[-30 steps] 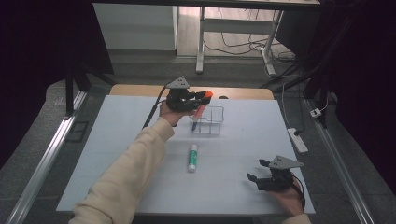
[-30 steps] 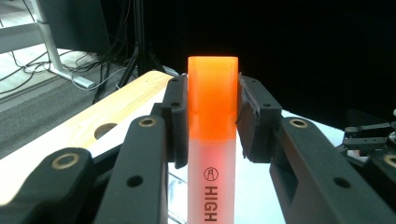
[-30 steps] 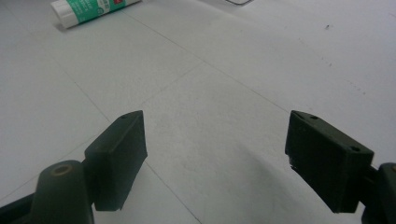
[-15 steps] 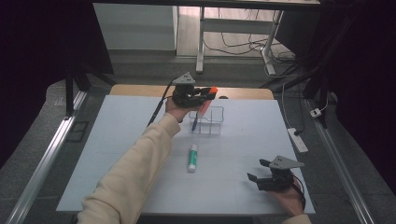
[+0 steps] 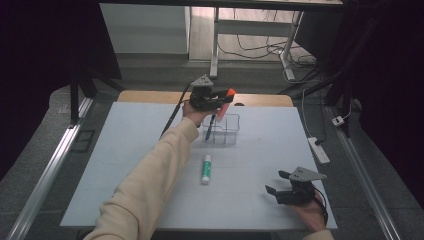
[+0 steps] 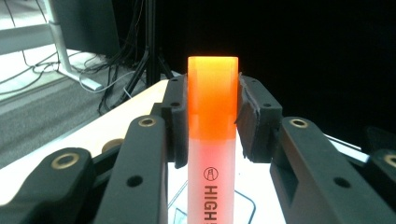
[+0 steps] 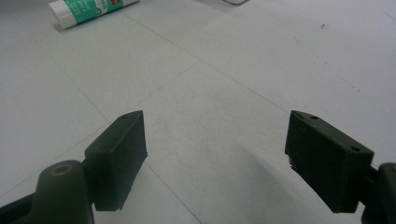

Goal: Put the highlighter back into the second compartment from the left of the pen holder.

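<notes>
Left gripper (image 5: 220, 100): jaws clamped on an orange highlighter (image 6: 212, 135), pads pressing its sides just under the cap end. In the high view it hangs over the worktop's far edge, near the middle of that edge, just above the clear basket.
Highlighter: seen in the high view (image 5: 225, 103) as an orange-capped, pale pink barrel tilted down from the jaws toward the basket. Off the worktop surface. Whether its lower end touches the basket rim cannot be told.
Clear basket (image 5: 231, 131): small see-through wire-edged holder, standing on the worktop near the far edge, roughly central. A blue pen (image 5: 209, 128) leans inside it at the left end.
Glue stick (image 5: 205, 168): white with green label, lying flat about mid-worktop, well nearer than the basket; also at the top left of the right gripper view (image 7: 88, 9).
Right gripper (image 5: 280, 186): jaws spread wide, nothing between them; low over the worktop near the near right corner, well apart from the glue stick.
Worktop (image 5: 130, 150): pale sheet, wooden strip showing beyond its far edge.
Sleeve (image 5: 150, 185): cream, running from the near edge up to the left hand.
</notes>
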Available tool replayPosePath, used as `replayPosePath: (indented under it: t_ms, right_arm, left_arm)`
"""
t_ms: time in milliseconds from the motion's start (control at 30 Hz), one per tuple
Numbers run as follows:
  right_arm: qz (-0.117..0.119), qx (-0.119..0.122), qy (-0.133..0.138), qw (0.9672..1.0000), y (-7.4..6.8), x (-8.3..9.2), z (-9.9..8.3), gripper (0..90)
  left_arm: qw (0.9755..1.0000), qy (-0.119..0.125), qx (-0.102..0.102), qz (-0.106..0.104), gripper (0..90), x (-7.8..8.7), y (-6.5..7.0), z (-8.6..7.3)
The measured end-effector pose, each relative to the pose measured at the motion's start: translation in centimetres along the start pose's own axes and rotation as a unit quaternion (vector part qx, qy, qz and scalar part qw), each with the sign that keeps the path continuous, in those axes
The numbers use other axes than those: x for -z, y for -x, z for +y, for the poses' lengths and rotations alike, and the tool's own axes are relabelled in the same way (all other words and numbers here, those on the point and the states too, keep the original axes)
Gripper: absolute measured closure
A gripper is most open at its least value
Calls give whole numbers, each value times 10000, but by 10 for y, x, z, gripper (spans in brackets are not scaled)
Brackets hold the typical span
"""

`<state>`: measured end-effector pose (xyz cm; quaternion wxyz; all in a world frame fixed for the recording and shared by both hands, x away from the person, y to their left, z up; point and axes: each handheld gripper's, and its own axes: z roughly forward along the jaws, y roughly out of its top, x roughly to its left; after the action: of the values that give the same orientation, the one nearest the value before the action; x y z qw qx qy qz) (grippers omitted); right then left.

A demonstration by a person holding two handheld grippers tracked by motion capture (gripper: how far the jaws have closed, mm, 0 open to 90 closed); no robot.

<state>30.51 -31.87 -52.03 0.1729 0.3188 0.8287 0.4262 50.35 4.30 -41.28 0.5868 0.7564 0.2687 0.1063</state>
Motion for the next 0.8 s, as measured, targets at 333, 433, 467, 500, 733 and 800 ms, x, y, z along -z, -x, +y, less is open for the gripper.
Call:
replayPosePath:
  t_ms: [333, 433, 467, 500, 733, 800]
  right_arm:
    - [7, 9, -29, 10000, 0, -2, 0, 200]
    - [26, -1, -38, 10000, 0, -2, -1, 200]
    - [29, 0, -42, 10000, 0, -2, -1, 200]
    - [28, 2, -46, 10000, 0, -2, 0, 200]
    - [26, 21, -39, 10000, -2, -3, 0, 200]
    - [33, 18, -45, 10000, -2, -3, 1, 200]
  left_arm:
    - [9999, -84, 61, 111, 589, -3, -4, -8]
    - [9996, -206, 95, 156, 453, 1, -5, -8]
    - [9995, -227, 92, 197, 432, 3, -5, -9]
    - [9995, -238, 102, 193, 420, 6, -5, -9]
    - [9990, -415, 78, 169, 416, 23, -6, -14]
    - [9988, -460, 39, 158, 417, 28, -5, -16]
